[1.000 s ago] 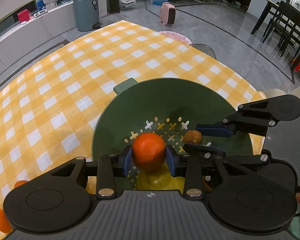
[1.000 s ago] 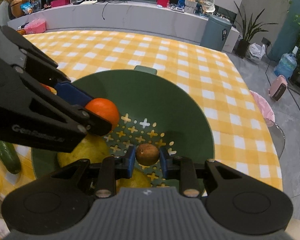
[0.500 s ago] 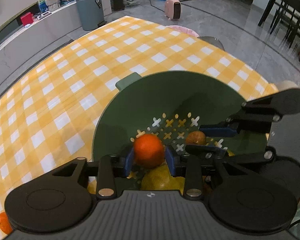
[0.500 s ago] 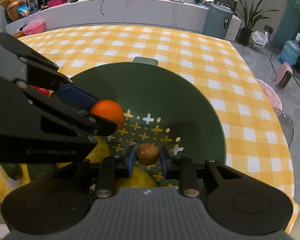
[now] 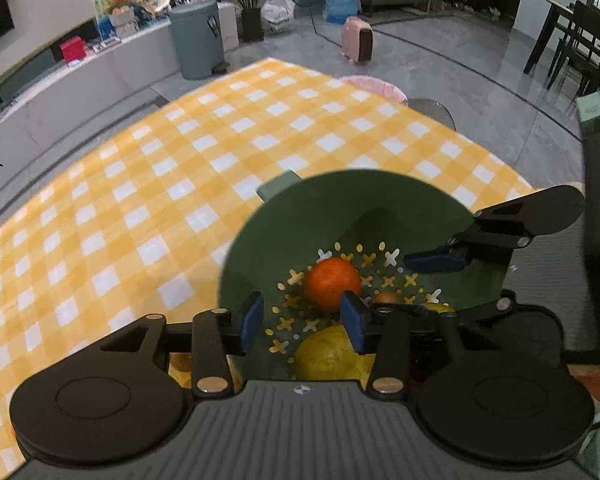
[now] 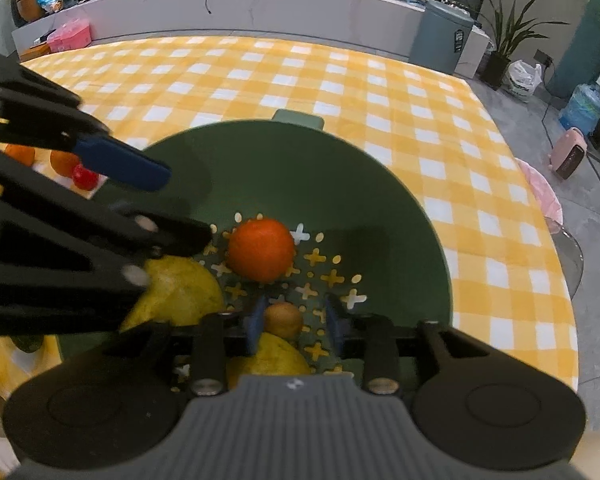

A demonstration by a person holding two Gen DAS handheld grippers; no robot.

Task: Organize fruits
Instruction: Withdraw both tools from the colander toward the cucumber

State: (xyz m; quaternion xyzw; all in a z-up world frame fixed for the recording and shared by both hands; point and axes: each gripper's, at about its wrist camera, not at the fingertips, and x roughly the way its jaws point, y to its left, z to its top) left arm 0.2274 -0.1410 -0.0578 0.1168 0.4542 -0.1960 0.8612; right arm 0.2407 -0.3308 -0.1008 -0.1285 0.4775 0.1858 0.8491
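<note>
A green perforated bowl (image 5: 380,208) (image 6: 340,168) sits on the yellow checked tablecloth. An orange (image 5: 332,283) (image 6: 261,249) lies loose on the bowl's bottom. A small brown fruit (image 6: 282,320) (image 5: 385,297) lies beside it, with two yellow pears (image 6: 180,294) (image 6: 270,356) near the front; one pear (image 5: 328,354) shows in the left wrist view. My left gripper (image 5: 302,322) is open and empty above the bowl. My right gripper (image 6: 294,324) is open, its pads apart around the brown fruit.
More oranges (image 6: 62,162) and a red fruit (image 6: 85,176) lie on the cloth left of the bowl. A cucumber end (image 6: 28,343) peeks out at the lower left. The table edge (image 6: 556,240) drops to the floor at right, by a pink stool (image 5: 374,86).
My left gripper opened and let the orange drop into the bowl, then pulled back. My right gripper opened and let go of the small brown fruit, which now rests in the bowl.
</note>
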